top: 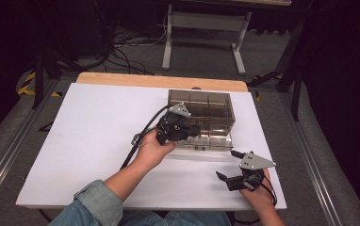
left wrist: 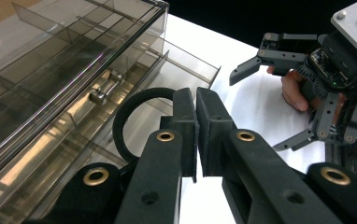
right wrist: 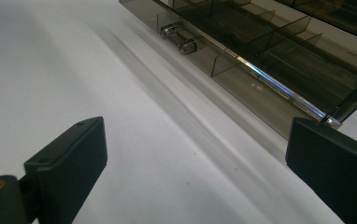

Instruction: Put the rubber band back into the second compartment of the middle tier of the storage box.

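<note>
Your left gripper (top: 193,131), clenched empty, sat at the drawer box's (top: 201,106) front edge; your right gripper (top: 229,165), released, had bare tabletop (top: 98,141) before that box.

Counter (top: 88,141) left of the box (top: 201,110) is bare, easy passage. Pulled-out drawer (top: 206,141) blocks the box front; right claw (top: 230,165) sits just beside its front corner.

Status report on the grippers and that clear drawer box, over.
Left gripper shut, empty, beside the drawer. Right gripper open, clear of the box. Drawer pulled out. Nothing in the way.
</note>
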### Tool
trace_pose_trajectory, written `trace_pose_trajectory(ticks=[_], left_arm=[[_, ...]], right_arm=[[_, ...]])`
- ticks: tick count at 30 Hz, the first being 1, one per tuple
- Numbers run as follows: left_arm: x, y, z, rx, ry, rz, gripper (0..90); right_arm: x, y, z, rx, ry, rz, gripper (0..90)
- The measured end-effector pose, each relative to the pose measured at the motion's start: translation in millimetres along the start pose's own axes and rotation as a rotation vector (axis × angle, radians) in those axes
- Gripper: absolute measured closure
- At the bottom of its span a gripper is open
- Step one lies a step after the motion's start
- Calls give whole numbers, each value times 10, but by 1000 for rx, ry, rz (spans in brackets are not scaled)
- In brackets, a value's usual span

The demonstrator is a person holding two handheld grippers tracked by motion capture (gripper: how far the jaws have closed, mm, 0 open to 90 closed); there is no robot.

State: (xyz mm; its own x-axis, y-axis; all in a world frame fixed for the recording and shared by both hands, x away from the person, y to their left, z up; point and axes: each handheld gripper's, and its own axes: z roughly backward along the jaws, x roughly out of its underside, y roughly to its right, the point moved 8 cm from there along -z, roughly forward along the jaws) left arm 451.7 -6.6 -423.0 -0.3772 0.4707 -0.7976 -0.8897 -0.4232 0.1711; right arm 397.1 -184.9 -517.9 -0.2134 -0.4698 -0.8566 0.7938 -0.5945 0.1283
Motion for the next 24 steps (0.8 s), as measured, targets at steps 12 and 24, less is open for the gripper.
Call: trace_pose_trajectory(ticks=[12,24], left_arm=[[-38,-30,-176,-15,-38,-6,868],[-16,-83,-323,-20,-68,10,867]], right_arm=[[0,-4,-2,-3,0,3,60],[-1,-6,-3,-4,1,6,60]])
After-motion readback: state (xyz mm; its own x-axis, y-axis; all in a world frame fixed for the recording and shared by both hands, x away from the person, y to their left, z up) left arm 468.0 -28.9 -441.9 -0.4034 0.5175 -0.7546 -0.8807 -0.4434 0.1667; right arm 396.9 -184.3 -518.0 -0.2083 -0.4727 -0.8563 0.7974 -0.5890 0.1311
